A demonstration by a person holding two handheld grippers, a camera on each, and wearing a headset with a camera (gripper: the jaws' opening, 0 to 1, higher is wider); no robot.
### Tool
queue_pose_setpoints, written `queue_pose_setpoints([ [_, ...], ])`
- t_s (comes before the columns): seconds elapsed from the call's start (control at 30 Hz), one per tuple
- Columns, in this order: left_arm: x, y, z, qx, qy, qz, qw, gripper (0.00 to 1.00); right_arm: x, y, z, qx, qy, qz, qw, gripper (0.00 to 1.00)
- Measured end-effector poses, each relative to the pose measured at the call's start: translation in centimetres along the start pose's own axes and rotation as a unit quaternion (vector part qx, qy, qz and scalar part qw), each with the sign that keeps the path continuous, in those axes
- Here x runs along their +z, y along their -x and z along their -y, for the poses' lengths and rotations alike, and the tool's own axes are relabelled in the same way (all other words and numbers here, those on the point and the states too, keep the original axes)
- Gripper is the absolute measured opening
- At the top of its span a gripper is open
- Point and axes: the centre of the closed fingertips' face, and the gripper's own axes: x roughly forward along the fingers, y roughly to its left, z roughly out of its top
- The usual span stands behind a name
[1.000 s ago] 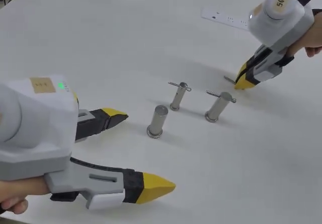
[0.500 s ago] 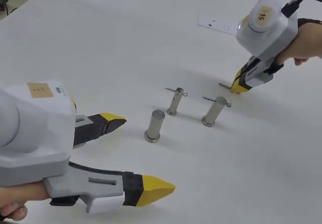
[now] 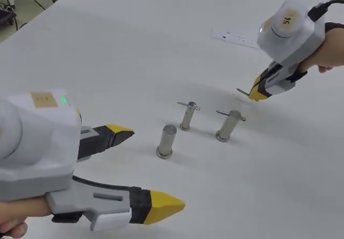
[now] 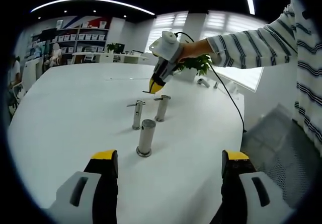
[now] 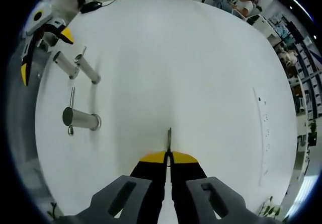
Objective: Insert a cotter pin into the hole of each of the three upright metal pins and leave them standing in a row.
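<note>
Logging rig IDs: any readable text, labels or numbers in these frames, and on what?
"5" then a second digit, 4 or 6, unclear: round sticker on the right gripper.
Too small to read: marks on the tan sticker on the left gripper.
Too small to read: markings on the white strip on the table.

A broad white tabletop (image 3: 134,45) carries a white power strip (image 3: 236,37); curved ceiling light strips (image 4: 90,0) glow above bright windows (image 4: 166,25).
</note>
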Motion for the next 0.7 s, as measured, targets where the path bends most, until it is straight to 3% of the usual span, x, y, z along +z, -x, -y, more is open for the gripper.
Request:
queue_pose_setpoints([
  [0.27,1.3,0.4,0.0,0.003,-0.009,0.008,0.9999,0.83,0.9,3.1,-0.1,-0.029,0.024,0.035,0.9987,0.02],
  [0.47,1.6,0.7,-0.1,0.013,-0.011,0.01,0.9998,0.83,1.9,6.0,-1.0,-0.044,0.039,0.066,0.9961,0.02],
  [0.5,1.7,0.8,-0.2,0.016,-0.01,0.011,0.9998,0.83,2.2,6.9,-2.3,-0.049,0.044,0.073,0.9951,0.02],
  [0.7,2.2,1.1,-0.1,0.018,-0.009,0.016,0.9997,0.81,3.5,9.5,-4.8,-0.062,0.054,0.11,0.9905,0.02],
])
